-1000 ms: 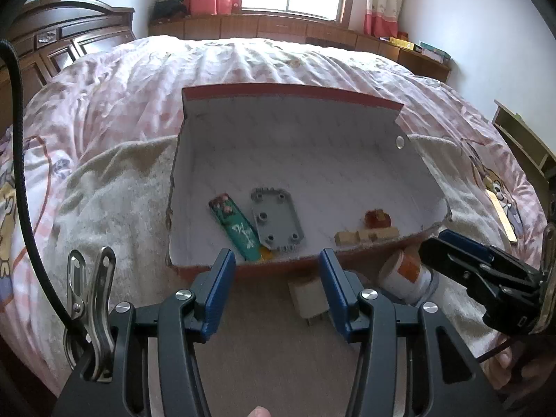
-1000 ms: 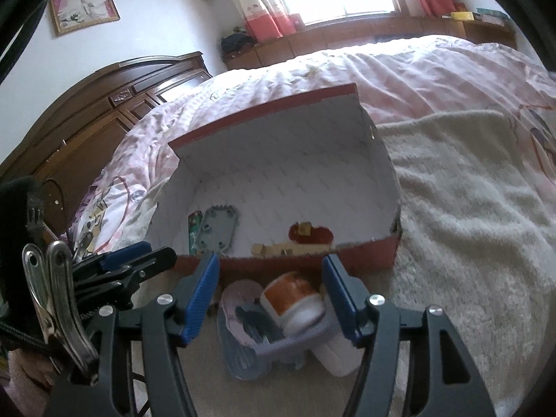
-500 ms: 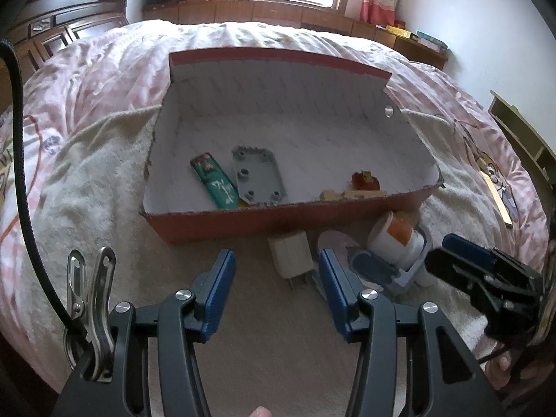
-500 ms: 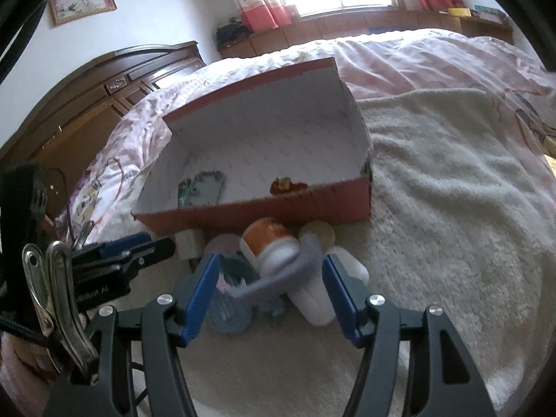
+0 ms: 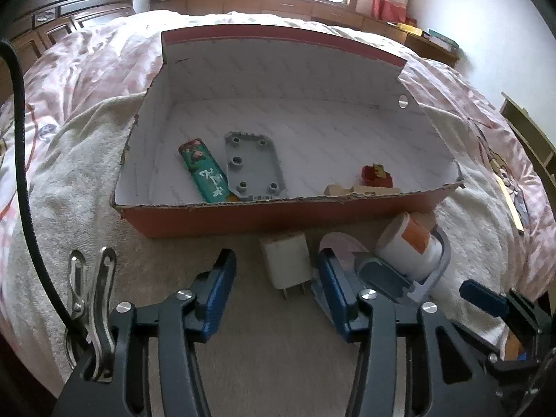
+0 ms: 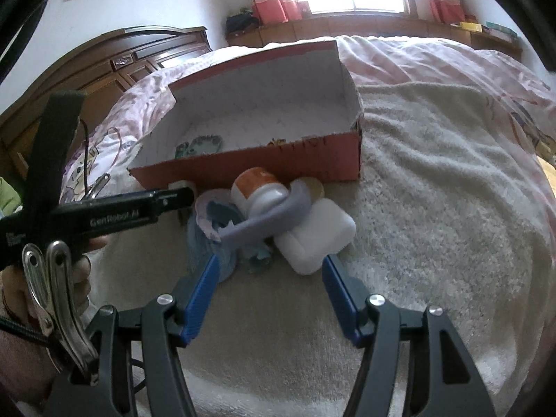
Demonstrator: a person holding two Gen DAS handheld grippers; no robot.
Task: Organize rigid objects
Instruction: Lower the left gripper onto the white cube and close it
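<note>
An open red cardboard box (image 5: pixel 278 217) (image 6: pixel 264 160) lies on a cream towel on the bed. Inside are a green pack (image 5: pixel 205 172), a grey studded plate (image 5: pixel 252 163), a red toy piece (image 5: pixel 375 175) and a wooden block (image 5: pixel 351 189). In front of the box lie a white plug adapter (image 5: pixel 286 259), a white-and-orange bottle (image 5: pixel 405 239) (image 6: pixel 259 189), a grey-blue plastic piece (image 6: pixel 271 219) and a white container (image 6: pixel 314 234). My left gripper (image 5: pixel 276 279) is open just short of the adapter. My right gripper (image 6: pixel 271 281) is open just short of the pile.
The towel (image 6: pixel 434 191) spreads to the right over a pink patterned bedspread (image 5: pixel 87 55). A dark wooden headboard (image 6: pixel 114 66) stands at the left. A window ledge with books (image 5: pixel 434 36) runs along the back wall. A wooden shelf (image 5: pixel 531 139) stands at the right.
Both grippers have pulled back and lowered away from the box. The loose pile in front of the box has come into fuller view. Both grippers stay open.
</note>
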